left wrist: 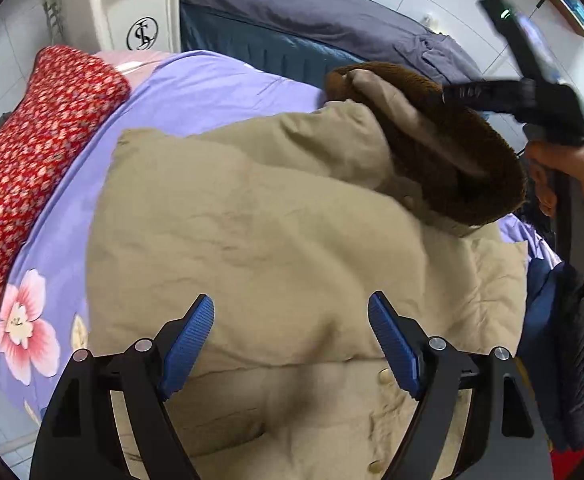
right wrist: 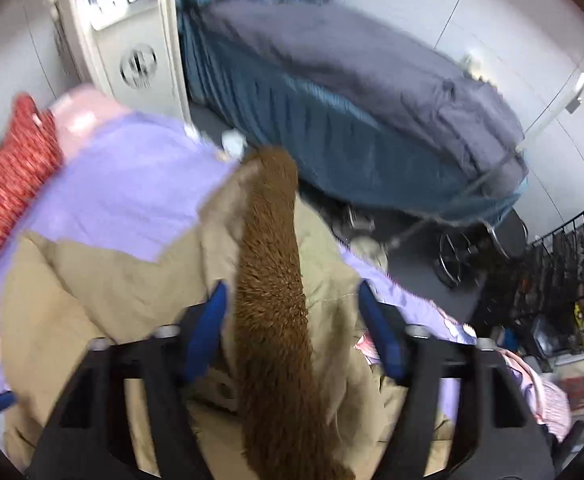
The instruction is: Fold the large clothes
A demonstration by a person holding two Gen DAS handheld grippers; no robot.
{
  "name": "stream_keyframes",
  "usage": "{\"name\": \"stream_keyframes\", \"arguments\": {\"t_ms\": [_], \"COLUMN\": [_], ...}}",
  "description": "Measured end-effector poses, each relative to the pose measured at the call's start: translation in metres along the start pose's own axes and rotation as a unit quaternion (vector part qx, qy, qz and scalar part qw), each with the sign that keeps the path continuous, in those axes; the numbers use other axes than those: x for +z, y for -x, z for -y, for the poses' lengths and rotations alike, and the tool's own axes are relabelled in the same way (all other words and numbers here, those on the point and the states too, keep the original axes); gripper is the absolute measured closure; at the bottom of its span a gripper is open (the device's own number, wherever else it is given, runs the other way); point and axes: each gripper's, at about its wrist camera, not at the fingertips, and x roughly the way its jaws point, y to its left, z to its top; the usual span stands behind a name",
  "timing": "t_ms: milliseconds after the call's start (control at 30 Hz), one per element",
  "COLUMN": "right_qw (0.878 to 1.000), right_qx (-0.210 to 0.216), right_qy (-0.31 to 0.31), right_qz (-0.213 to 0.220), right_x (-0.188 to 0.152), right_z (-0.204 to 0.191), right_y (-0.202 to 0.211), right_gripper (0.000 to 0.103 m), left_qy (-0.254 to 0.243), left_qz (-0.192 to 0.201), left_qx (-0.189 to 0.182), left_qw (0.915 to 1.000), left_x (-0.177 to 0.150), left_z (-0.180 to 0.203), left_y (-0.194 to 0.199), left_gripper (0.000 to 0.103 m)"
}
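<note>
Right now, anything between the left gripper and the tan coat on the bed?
Nothing visible. The left gripper is open directly over the beige padded coat, which lies on the lilac floral bedsheet. The right gripper is at the coat's brown fur hood trim, off to the side.

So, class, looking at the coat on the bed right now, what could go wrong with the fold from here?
1. The right gripper is open around the brown fur trim; closing might catch only fur, which could slip.
2. The left gripper hovers open over the beige coat, so nothing pins it and it may drag across the purple sheet.
</note>
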Motion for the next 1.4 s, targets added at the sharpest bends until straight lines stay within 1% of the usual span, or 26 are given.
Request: {"name": "stream_keyframes", "arguments": {"t_ms": [33, 67, 100, 133, 167, 267, 333, 367, 433, 467, 600, 633, 667, 767, 867, 933, 1000, 1033, 1067, 1100, 1133, 1167, 1200, 1267, 1333, 1400], "right_qw": [1.000, 1.000, 1.000, 0.999, 0.997, 0.990, 0.981, 0.976, 0.968, 0.966, 0.954, 0.953, 0.953, 0.948, 0.948, 0.951, 0.955, 0.956, 0.958, 0.959, 0.960, 0.961, 0.962, 0.964, 0.965, 0.970], "right_qx": [0.005, 0.008, -0.003, -0.014, -0.023, -0.025, -0.020, -0.014, -0.007, -0.002, 0.013, 0.019, 0.023, 0.020, 0.005, 0.000, -0.002, -0.002, -0.002, -0.001, -0.002, -0.004, -0.006, -0.008, -0.013, -0.013], "right_qy": [0.008, 0.014, 0.031, 0.050, 0.071, 0.120, 0.160, 0.181, 0.210, 0.219, 0.265, 0.271, 0.274, 0.298, 0.306, 0.301, 0.287, 0.283, 0.277, 0.272, 0.269, 0.266, 0.263, 0.257, 0.250, 0.233], "right_qz": [-0.013, -0.015, -0.007, 0.009, 0.027, 0.071, 0.104, 0.120, 0.136, 0.137, 0.137, 0.131, 0.126, 0.107, 0.088, 0.078, 0.076, 0.075, 0.075, 0.075, 0.073, 0.072, 0.071, 0.072, 0.074, 0.069], "right_x": [-0.002, -0.005, -0.011, -0.020, -0.030, -0.059, -0.085, -0.103, -0.135, -0.147, -0.224, -0.243, -0.255, -0.303, -0.326, -0.332, -0.332, -0.332, -0.332, -0.331, -0.330, -0.332, -0.332, -0.334, -0.333, -0.340], "right_z": [-0.003, -0.005, -0.009, -0.015, -0.022, -0.039, -0.053, -0.061, -0.074, -0.078, -0.097, -0.101, -0.101, -0.101, -0.096, -0.090, -0.084, -0.083, -0.080, -0.078, -0.076, -0.074, -0.070, -0.061, -0.055, -0.046], "right_y": [-0.008, -0.010, -0.008, -0.002, 0.008, 0.035, 0.060, 0.075, 0.093, 0.099, 0.116, 0.117, 0.117, 0.109, 0.099, 0.093, 0.093, 0.093, 0.092, 0.092, 0.090, 0.090, 0.089, 0.093, 0.097, 0.098], "right_gripper": [0.072, 0.083, 0.083, 0.087, 0.088, 0.089, 0.089, 0.090, 0.090, 0.090, 0.091, 0.091, 0.091, 0.091, 0.091, 0.091, 0.091, 0.091, 0.091, 0.091, 0.091, 0.091, 0.091, 0.091, 0.091, 0.091], "left_qy": [0.004, 0.008, 0.011, 0.015, 0.019, 0.023, 0.026, 0.030, 0.037, 0.040, 0.043, 0.039, 0.036, 0.019, 0.004, -0.004, -0.019, -0.027, -0.030, -0.027, -0.020, -0.018, -0.019, -0.024, -0.036, -0.052], "left_qz": [0.001, 0.001, 0.002, 0.002, 0.004, 0.012, 0.023, 0.032, 0.047, 0.055, 0.076, 0.076, 0.074, 0.064, 0.052, 0.044, 0.034, 0.023, 0.013, 0.001, -0.015, -0.015, -0.010, 0.007, 0.029, 0.030], "left_qx": [0.002, 0.004, 0.005, 0.007, 0.011, 0.016, 0.019, 0.019, 0.016, 0.013, 0.006, 0.005, 0.003, -0.010, -0.027, -0.031, -0.024, -0.021, -0.028, -0.045, -0.064, -0.065, -0.066, -0.076, -0.089, -0.081], "left_qw": [1.0000, 1.0000, 0.9999, 0.9999, 0.9998, 0.9995, 0.9992, 0.9989, 0.9981, 0.9976, 0.9962, 0.9964, 0.9966, 0.9977, 0.9983, 0.9985, 0.9990, 0.9991, 0.9991, 0.9986, 0.9977, 0.9976, 0.9976, 0.9968, 0.9949, 0.9949], "left_x": [-0.002, -0.002, -0.003, -0.002, -0.002, 0.002, 0.007, 0.011, 0.017, 0.021, 0.029, 0.029, 0.028, 0.023, 0.019, 0.017, 0.016, 0.015, 0.014, 0.012, 0.013, 0.013, 0.012, 0.007, -0.007, -0.026], "left_z": [-0.005, -0.010, -0.014, -0.018, -0.022, -0.029, -0.030, -0.032, -0.033, -0.034, -0.026, -0.021, -0.017, 0.001, 0.017, 0.025, 0.035, 0.040, 0.042, 0.045, 0.047, 0.048, 0.051, 0.055, 0.055, 0.053], "left_y": [0.002, 0.003, 0.004, 0.005, 0.007, 0.013, 0.020, 0.026, 0.036, 0.042, 0.054, 0.053, 0.052, 0.045, 0.032, 0.020, 0.001, -0.012, -0.020, -0.027, -0.034, -0.035, -0.033, -0.021, -0.003, 0.003], "left_gripper": [0.025, 0.025, 0.025, 0.025, 0.025, 0.025, 0.025, 0.025, 0.025, 0.025, 0.022, 0.022, 0.022, 0.022, 0.021, 0.020, 0.020, 0.024, 0.030, 0.051, 0.061, 0.064, 0.073, 0.079, 0.082, 0.083]}}
